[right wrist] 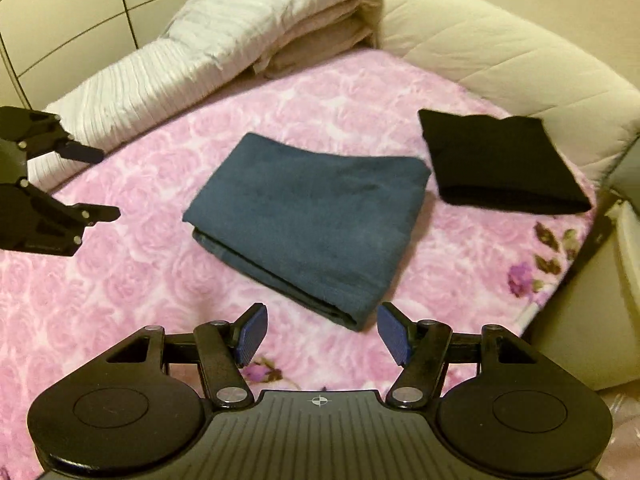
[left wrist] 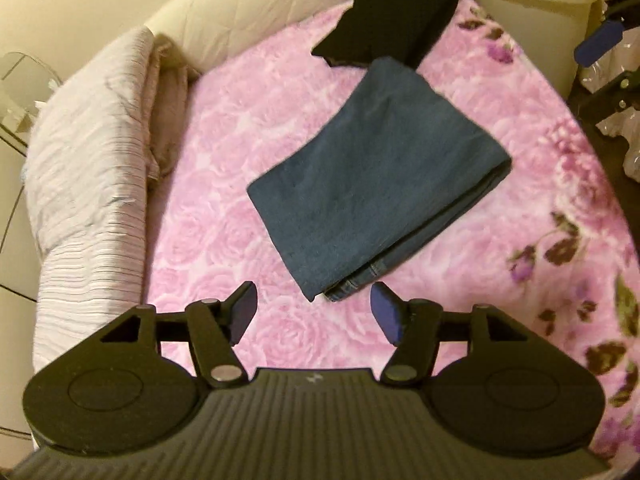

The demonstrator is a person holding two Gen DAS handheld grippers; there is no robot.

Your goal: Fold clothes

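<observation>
left wrist view: left gripper [left wrist: 314, 312] is hovering low over the pink blanket [left wrist: 224, 216], fingers [left wrist: 244, 312] spread wide and holding nothing. the jeans [left wrist: 376, 176] are lying folded into a thick rectangle on the bed, near corner just ahead of the fingertips, not touching them. stitched hem layers are showing at that near corner, so the stack is several layers deep. a black garment [left wrist: 384, 32] is sitting folded beyond the jeans, touching or just overlapping the far edge; can't tell which. looks like that's the done pile, parked at the far side to keep the middle free. striped duvet [left wrist: 92, 168] is rolled along the left edge, out of the work area. a pale bin [left wrist: 536, 12] is standing off the far end of the bed. right gripper [left wrist: 600, 40] is peeking in at the upper right.

right wrist view: right gripper [right wrist: 322, 334] is also sitting wide open and empty, fingers [right wrist: 394, 336] flanking the near corner of the jeans [right wrist: 308, 216] without contact. here the black garment [right wrist: 500, 164] is reading as apart from the jeans, near the white cushion edge [right wrist: 500, 60]. left gripper [right wrist: 100, 184] is hanging at the left, open, clear of the cloth. my read: jeans fold is looking finished, both grippers are standing off.
</observation>
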